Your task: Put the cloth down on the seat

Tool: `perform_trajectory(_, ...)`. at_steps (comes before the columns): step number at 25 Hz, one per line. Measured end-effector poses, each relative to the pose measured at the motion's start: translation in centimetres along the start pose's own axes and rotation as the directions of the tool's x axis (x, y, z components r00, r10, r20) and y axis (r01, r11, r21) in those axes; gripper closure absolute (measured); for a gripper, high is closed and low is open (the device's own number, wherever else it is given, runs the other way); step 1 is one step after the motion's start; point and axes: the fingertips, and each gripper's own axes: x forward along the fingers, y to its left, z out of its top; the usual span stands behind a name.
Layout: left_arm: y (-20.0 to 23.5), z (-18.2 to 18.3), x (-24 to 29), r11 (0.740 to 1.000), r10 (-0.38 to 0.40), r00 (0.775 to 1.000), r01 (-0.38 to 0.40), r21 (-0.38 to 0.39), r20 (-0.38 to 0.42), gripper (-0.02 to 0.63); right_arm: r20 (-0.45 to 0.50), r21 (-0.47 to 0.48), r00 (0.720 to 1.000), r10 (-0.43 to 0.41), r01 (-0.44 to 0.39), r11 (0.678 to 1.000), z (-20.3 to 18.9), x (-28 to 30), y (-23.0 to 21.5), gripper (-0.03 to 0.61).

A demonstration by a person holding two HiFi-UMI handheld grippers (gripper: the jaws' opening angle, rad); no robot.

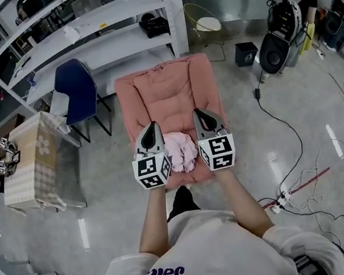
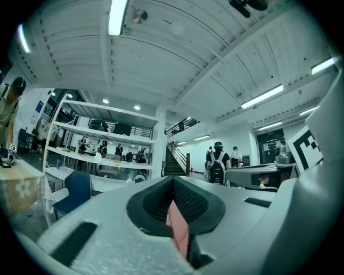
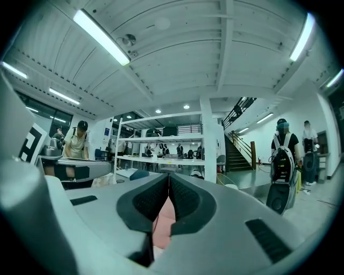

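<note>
A crumpled pale pink cloth (image 1: 181, 150) lies on the front of the salmon-pink floor seat (image 1: 164, 89), between my two grippers. My left gripper (image 1: 151, 126) hovers at the cloth's left edge, its tips pointing toward the seat back. My right gripper (image 1: 201, 113) hovers at the cloth's right edge the same way. Both gripper views look level across the room, and in both the jaws are shut tip to tip: left gripper (image 2: 173, 180), right gripper (image 3: 169, 178). A pink strip shows low in each slit; I cannot tell whether it is cloth or seat. Neither gripper lifts any cloth.
White shelving (image 1: 78, 38) stands behind the seat, with a blue chair (image 1: 77, 90) to its left. A table with a flowered cover (image 1: 34, 165) is at the left. Cables and a power strip (image 1: 285, 196) lie on the floor to the right, and a black bin (image 1: 246, 52) stands farther back.
</note>
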Motion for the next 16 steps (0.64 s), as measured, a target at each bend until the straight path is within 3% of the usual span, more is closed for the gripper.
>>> perform_trajectory(8,-0.7,-1.0,0.3,1.000,-0.004,1.000,0.004,-0.003,-0.016,0.601,0.031,0.003,0.999,0.008,-0.009,1.000,0.2,-0.6,-0.6,0.560)
perform_trajectory(16,-1.8,-1.8,-0.1,1.000,-0.017,0.999,0.016,-0.013,-0.027,0.601,0.022,0.024,0.999,-0.043,0.043,0.999,-0.8,-2.5,-2.2,0.560)
